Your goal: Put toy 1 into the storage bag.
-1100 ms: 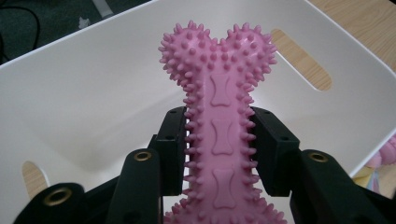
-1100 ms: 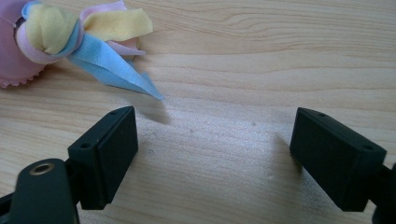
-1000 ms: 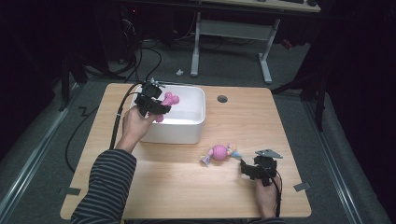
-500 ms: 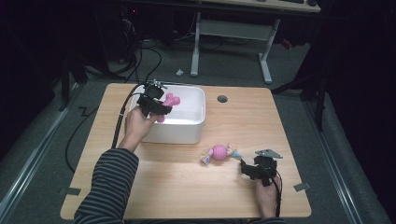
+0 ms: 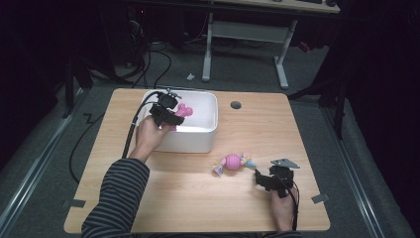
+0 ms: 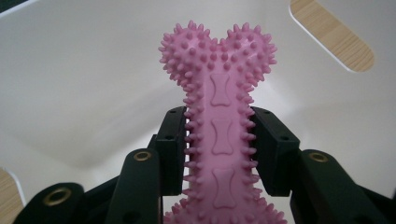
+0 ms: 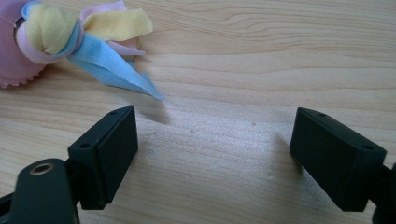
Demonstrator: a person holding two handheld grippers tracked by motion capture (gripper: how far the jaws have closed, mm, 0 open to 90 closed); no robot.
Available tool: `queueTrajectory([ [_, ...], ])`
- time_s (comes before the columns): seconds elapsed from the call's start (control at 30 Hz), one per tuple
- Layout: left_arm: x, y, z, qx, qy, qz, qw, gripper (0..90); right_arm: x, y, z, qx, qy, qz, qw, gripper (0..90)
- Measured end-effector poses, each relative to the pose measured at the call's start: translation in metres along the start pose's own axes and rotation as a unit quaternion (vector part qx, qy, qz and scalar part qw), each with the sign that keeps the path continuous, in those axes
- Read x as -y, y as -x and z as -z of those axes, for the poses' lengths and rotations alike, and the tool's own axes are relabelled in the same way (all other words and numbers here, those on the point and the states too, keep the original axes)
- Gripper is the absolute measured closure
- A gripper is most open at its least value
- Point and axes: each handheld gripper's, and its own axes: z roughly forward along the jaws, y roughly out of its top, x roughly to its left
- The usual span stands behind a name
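— Jaws first: the left gripper point(image 6: 219, 154) has its two black pads pinched on the narrow shaft of a pink rubber chew bone covered in little spikes point(image 6: 218, 116), one pad on each long edge, about halfway along.

— Where is the bone, then?

— Held up over the white plastic tub point(image 5: 205, 136) at the far left of the pale wooden table point(image 5: 188, 198), its knobbed end poking out past the pads above the tub's inside. I cannot tell whether any part touches the tub's wall.

— Will that grip last?

— I'd judge so. The bone looks light and springy, and the spikes should bend under the pads and bite rather than slide. The waist is the sensible place to hold it; the fat knobs would likely be too wide and would roll. It doesn't look fragile, so a drop into the tub shouldn't hurt it.

— And the other hand?

— The right gripper point(image 7: 215, 154) rests low over the table at the near right, jaws spread wide with only bare wood between them. Just beyond its left pad lies a pink ball toy with pastel cloth strips knotted at each end point(image 7: 60, 37), not touched.

— How would that one handle?

— Soft and light, I'd guess. The floppy strips would slip or dangle, so the knot or the round body seems the better hold.
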Motion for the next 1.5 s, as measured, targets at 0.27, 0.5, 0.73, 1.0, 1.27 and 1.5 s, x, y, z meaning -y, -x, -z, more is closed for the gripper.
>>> queueTrajectory([
  [0.27,0.001,0.0,-0.004,-0.005,-0.009,0.001,0.9999,58.3,0.0,0.0,0.0,0.0,0.0,0.0,1.0,15.3],
  [0.5,0.001,-0.001,-0.005,0.0,-0.017,0.007,0.9998,56.7,0.0,0.0,0.0,0.0,0.0,0.0,1.0,15.3],
  [0.73,0.0,-0.002,0.003,0.011,-0.003,0.014,0.9998,44.3,0.0,0.0,0.0,-0.001,0.0,0.001,1.0,14.9],
  [1.0,0.004,0.002,0.031,0.011,0.036,0.006,0.9993,38.1,0.0,0.0,0.0,-0.002,0.0,0.002,1.0,14.9],
  [1.27,0.018,0.008,0.058,0.008,0.067,-0.004,0.9977,36.1,0.0,0.0,0.0,-0.002,0.0,0.001,1.0,14.9],
  [1.5,0.032,0.006,0.069,0.006,0.082,0.001,0.9966,35.5,0.0,0.0,0.0,-0.002,0.0,0.001,1.0,14.9],
])
